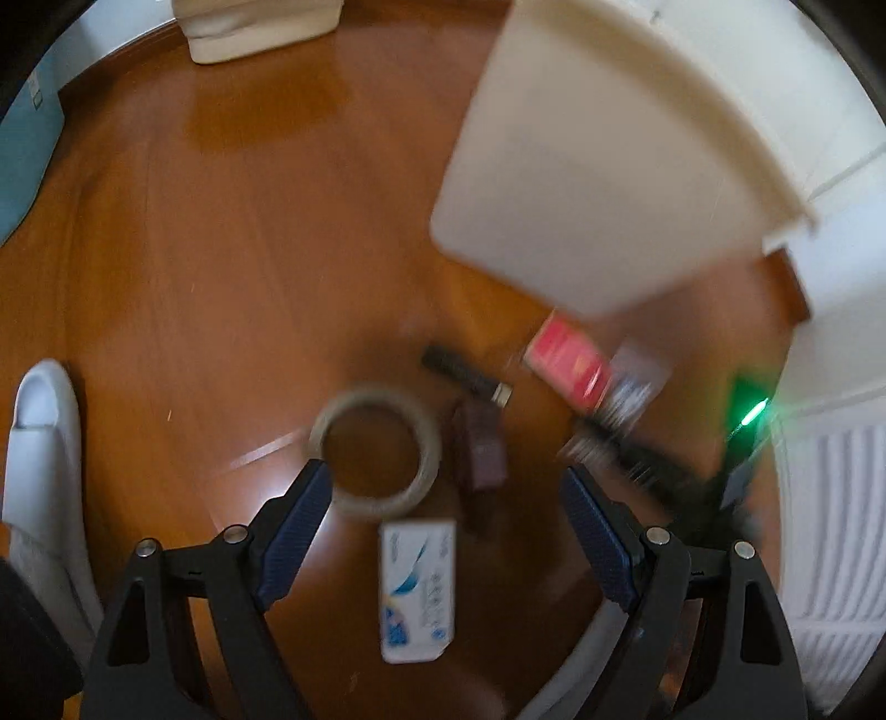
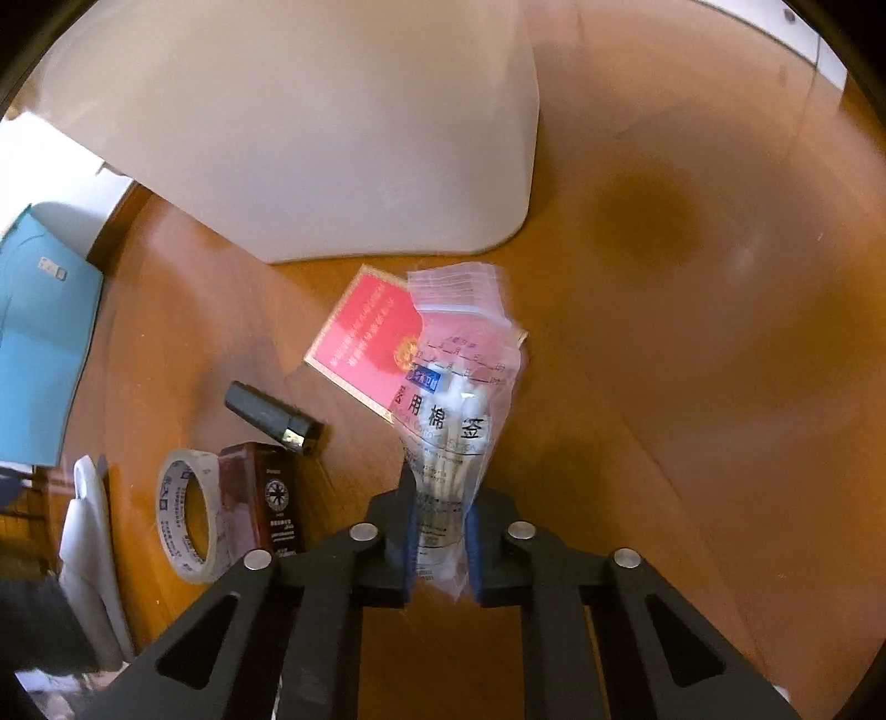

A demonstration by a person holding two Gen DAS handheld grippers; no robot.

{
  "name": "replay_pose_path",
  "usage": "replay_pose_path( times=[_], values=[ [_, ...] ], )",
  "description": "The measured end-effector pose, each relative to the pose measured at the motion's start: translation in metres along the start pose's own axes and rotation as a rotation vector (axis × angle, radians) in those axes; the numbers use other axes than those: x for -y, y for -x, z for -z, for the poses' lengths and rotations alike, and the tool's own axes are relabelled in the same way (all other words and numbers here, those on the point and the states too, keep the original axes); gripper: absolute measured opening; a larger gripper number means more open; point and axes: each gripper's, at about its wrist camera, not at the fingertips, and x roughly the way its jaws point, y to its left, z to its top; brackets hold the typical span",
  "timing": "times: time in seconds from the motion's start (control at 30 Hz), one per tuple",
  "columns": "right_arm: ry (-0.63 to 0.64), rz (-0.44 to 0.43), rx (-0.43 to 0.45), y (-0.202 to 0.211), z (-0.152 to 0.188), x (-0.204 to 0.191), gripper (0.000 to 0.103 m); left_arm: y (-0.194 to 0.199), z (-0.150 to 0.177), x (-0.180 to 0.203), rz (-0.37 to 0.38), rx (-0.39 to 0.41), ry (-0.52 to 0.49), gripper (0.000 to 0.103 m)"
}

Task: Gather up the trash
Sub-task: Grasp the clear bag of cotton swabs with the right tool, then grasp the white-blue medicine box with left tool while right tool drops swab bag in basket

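My right gripper (image 2: 440, 526) is shut on a clear plastic bag of cotton swabs (image 2: 454, 399) and holds it above the wooden floor, near the white bin (image 2: 332, 138). A red packet (image 2: 365, 338) lies under the bag's top. My left gripper (image 1: 443, 498) is open and empty above a tape roll (image 1: 376, 448), a white-and-blue card box (image 1: 418, 592), a dark brown box (image 1: 479, 448) and a black tube (image 1: 465, 376). The left wrist view also shows the bin (image 1: 598, 166), the red packet (image 1: 565, 360) and the bag (image 1: 626, 399), blurred.
A white slipper (image 1: 39, 454) lies at the left, a teal box (image 2: 39, 343) stands by the wall, and a cream object (image 1: 255, 27) sits at the far floor edge. The tape roll (image 2: 183, 515), brown box (image 2: 271, 498) and black tube (image 2: 271, 415) lie left of my right gripper.
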Motion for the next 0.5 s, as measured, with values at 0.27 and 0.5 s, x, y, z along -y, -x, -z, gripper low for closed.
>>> replay_pose_path(
  times=[0.27, 0.5],
  values=[
    [-0.056, 0.001, 0.104, 0.052, 0.003, 0.014, 0.013, -0.058, 0.073, -0.003, -0.088, -0.157, -0.011, 0.084],
    [-0.074, 0.023, 0.120, 0.065, 0.007, 0.017, 0.013, -0.098, 0.074, -0.001, -0.117, -0.199, 0.002, 0.084]
  ],
)
